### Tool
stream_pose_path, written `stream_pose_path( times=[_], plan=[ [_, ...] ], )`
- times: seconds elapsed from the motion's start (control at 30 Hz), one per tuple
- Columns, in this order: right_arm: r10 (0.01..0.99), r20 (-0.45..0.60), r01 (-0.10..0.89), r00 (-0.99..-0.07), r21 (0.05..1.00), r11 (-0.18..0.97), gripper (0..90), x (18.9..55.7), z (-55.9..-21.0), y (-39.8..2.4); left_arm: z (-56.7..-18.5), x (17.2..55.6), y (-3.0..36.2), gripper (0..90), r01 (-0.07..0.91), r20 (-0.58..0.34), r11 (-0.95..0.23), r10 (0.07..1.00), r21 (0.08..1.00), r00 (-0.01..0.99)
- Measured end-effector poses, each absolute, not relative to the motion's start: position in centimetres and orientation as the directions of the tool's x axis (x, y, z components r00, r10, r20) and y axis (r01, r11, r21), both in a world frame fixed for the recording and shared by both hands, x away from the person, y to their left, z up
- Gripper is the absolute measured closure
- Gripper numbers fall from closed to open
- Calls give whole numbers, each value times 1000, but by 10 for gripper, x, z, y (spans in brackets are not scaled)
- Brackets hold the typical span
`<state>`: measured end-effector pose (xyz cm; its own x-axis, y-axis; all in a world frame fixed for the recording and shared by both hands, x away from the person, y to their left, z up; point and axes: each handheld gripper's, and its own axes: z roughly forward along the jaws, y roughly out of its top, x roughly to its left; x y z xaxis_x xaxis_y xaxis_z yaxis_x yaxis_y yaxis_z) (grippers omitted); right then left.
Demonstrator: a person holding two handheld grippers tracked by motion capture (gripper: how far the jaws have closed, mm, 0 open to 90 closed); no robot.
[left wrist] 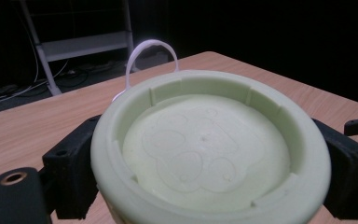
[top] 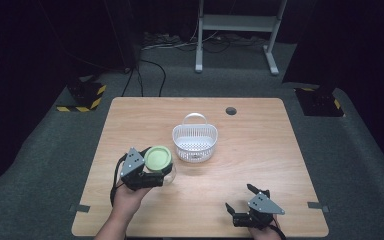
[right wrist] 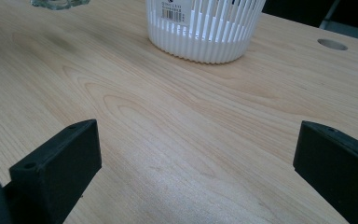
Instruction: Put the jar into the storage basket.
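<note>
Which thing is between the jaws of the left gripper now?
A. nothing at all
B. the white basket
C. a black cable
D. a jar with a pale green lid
D: in the left gripper view the jaws of the left gripper stand on both sides of the jar under its green lid; the white basket stands apart.

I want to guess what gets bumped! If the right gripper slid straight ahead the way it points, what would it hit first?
Probably the white basket. The right gripper is open over bare table, and the basket stands ahead, slightly off centre.
</note>
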<state>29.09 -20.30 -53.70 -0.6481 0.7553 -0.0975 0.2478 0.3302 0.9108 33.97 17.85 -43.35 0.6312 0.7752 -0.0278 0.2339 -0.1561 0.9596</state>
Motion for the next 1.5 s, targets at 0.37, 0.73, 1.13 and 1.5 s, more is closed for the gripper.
stream_pose_path(
  times=[0.37, 0.73, 1.13, 1.5],
  plan=[
    [754, -96, 248, -650, 911, 330, 8, 291, -537, -203, -418, 349, 166, 119, 211, -41, -122, 773, 970, 633],
    [753, -93, 248, -651, 912, 327, 8, 291, -537, -204, -402, 358, 153, 119, 178, -30, -108, 772, 978, 635],
    [753, -86, 248, -652, 915, 319, 8, 291, -537, -204, -387, 373, 147, 119, 162, -25, -98, 781, 982, 624],
    [756, -79, 249, -650, 917, 310, 8, 291, -537, -205, -381, 387, 139, 119, 154, -29, -84, 788, 984, 615]
  ],
)
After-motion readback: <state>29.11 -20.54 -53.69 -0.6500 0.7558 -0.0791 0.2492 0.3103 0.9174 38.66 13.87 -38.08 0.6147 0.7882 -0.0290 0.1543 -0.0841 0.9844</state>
